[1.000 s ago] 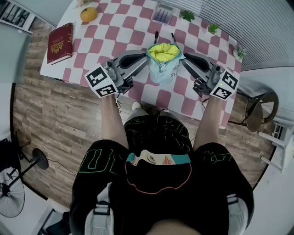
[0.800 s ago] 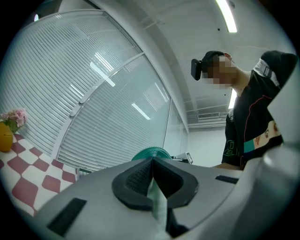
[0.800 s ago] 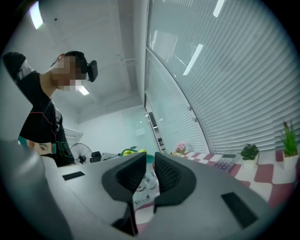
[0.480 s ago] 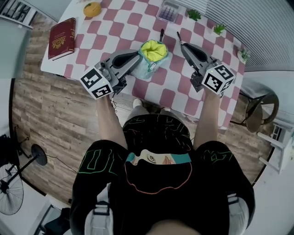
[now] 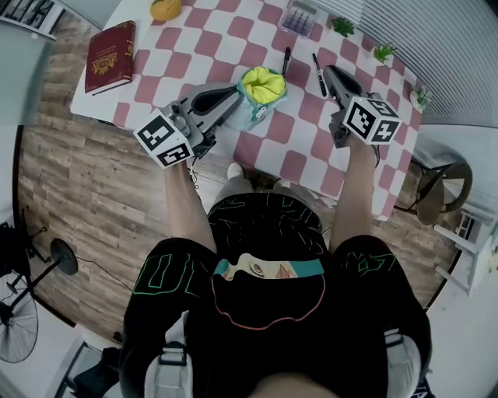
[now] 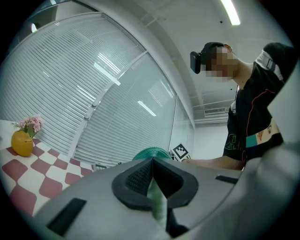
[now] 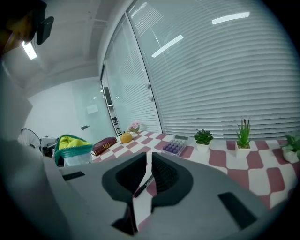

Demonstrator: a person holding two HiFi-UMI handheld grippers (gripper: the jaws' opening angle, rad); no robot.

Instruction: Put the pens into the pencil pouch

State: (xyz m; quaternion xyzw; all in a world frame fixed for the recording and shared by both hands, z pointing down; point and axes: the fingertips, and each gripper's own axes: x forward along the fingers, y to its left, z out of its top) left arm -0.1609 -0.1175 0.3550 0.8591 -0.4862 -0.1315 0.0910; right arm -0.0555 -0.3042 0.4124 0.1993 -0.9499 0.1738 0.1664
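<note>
One pen (image 7: 143, 186) lies lengthwise just ahead of the slightly parted right gripper (image 7: 149, 158); left gripper (image 6: 152, 161) pinches the pouch (image 5: 261, 84) rim.

Two pens (image 5: 286, 61) lie on open tabletop (image 5: 226, 48) just beyond the pouch (image 5: 261, 87); a tray (image 5: 299, 15) and potted plants (image 5: 342, 26) line the far edge.
</note>
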